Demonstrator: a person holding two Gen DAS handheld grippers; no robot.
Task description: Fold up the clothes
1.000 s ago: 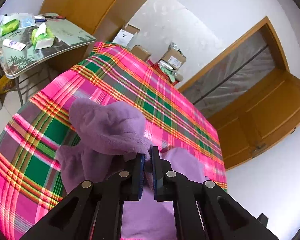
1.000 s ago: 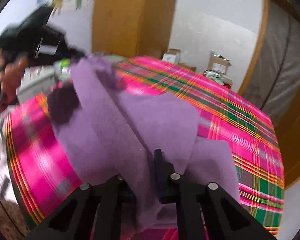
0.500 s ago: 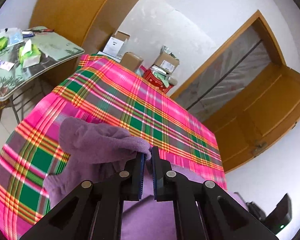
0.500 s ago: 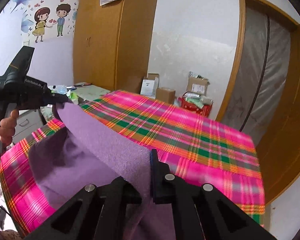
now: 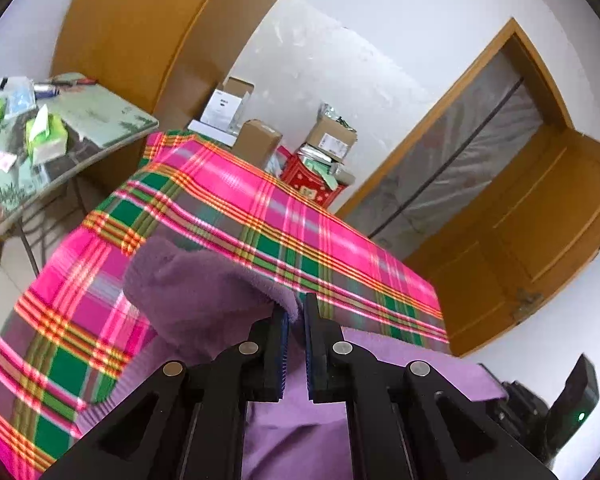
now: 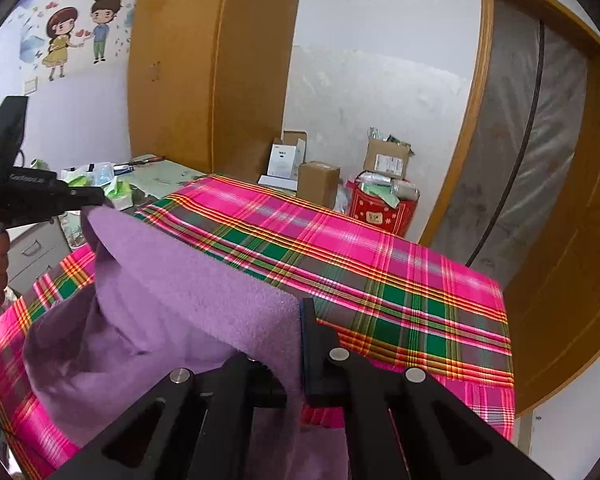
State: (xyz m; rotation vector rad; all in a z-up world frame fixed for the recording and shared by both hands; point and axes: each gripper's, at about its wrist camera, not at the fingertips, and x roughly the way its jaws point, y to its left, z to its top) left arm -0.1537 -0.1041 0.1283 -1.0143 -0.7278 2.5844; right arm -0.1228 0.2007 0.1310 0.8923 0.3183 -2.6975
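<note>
Both cameras are riding close above their own grippers, looking forward and down over the plaid table (image 5: 228, 208) toward the far wall. They are sharing the cardboard boxes (image 6: 318, 178), the side table (image 5: 100, 120), the purple cloth (image 6: 188, 280) and the doorway (image 6: 540, 140).

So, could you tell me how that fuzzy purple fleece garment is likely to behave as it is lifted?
The fuzzy purple fleece garment is probably floppy: it sags between the left gripper and right gripper. Its napped surface likely resists slipping. It seems light, hanging from two small pinches.
</note>
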